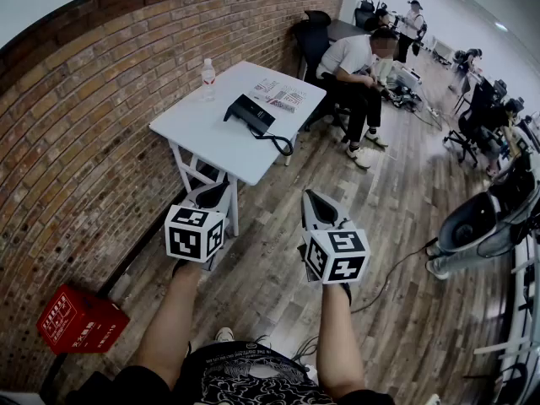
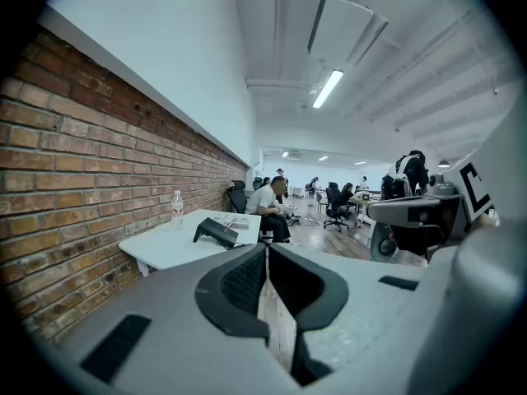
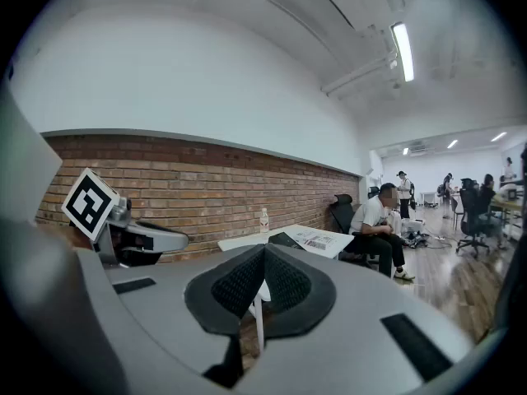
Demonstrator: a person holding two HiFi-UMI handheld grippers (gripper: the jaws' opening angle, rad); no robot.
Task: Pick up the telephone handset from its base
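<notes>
Left gripper (image 1: pixel 209 199) and right gripper (image 1: pixel 319 211) were held side by side over the wooden floor, near the table (image 1: pixel 202 133). Both sets of jaws were closed with nothing between them. The phone (image 1: pixel 250 114) sat far from both, mid-table, with the handset (image 1: pixel 243 113) on its base and the cord hanging over the near edge. A bottle (image 1: pixel 208 74) stood at the table's far left and papers (image 1: pixel 278 95) lay to the far right.

Rough brick wall (image 1: pixel 76 125), glossy wood floor (image 1: pixel 396 218), smooth white table (image 1: pixel 201 129) — telephone (image 1: pixel 251 113) seemingly matt black plastic.
</notes>
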